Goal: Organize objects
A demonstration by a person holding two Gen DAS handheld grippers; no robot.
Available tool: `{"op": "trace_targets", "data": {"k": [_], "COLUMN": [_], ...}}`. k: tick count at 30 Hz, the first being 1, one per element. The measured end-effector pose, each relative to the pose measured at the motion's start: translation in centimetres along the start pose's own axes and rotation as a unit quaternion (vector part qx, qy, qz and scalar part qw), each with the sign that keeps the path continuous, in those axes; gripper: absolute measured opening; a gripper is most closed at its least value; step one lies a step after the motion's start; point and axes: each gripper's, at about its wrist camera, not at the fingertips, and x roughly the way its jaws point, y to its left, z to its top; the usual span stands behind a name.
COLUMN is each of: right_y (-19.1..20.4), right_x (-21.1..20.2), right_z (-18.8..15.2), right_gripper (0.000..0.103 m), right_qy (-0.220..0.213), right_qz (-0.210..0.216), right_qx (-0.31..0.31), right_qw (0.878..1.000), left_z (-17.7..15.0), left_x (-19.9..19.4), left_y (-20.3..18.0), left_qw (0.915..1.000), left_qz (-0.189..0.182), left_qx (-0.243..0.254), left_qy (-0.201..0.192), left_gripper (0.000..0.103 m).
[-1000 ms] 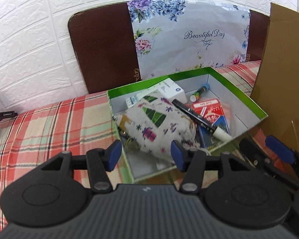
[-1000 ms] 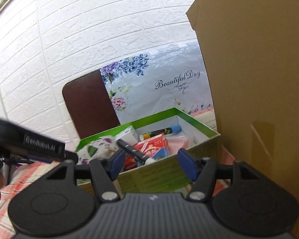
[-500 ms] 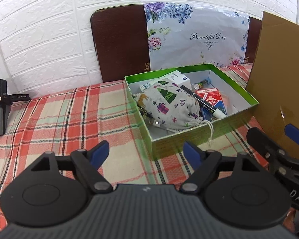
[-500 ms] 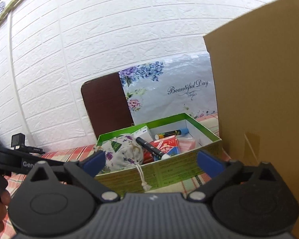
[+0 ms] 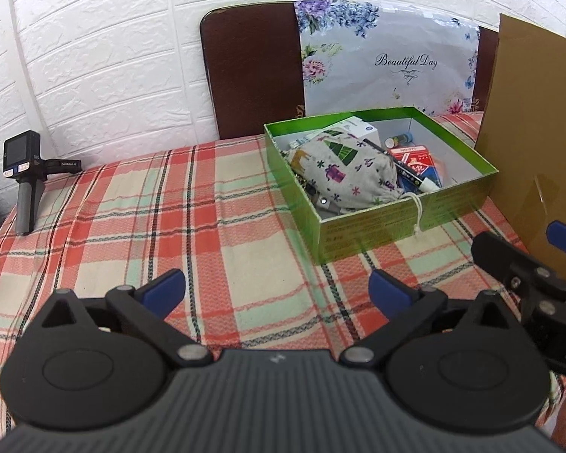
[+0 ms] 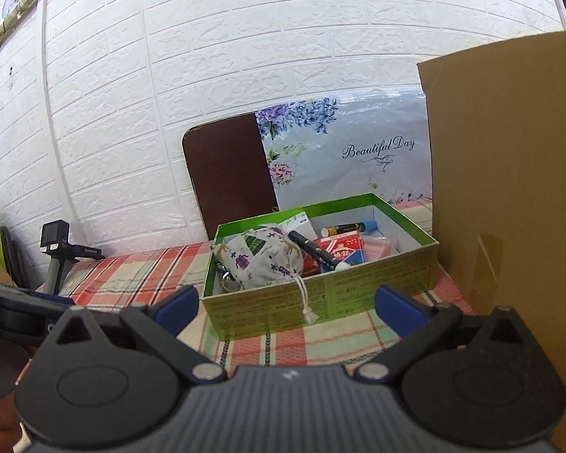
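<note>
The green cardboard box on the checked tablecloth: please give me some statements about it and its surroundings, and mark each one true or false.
1. The green cardboard box has its lid on. False: it is open on top.
2. A white drawstring fabric pouch with a tree print lies inside the box. True.
3. The pouch's white cord hangs over the box's front wall. True.
4. The left gripper holds the black marker pen. False: it is empty and the pen lies in the box.
5. A brown cardboard sheet stands beside the box. True.
</note>
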Motion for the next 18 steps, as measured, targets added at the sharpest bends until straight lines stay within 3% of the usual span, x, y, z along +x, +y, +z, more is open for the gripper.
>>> {"op": "trace_targets", "data": {"k": [18], "right_y": [-0.3], "right_x": [-0.8], "right_z": [0.1], "right_gripper": [0.103], "right_qy": [-0.026], "right_qz": [-0.016], "right_qx": [0.007], "right_qw": [1.0], "left_z": [0.0], "left_x": [-1.2], "left_y": [0.2], "left_qw": [0.9984], "left_qz": [0.048], "left_qx": [0.014], "left_qy": [-0.026], "left_gripper": [0.103]}}
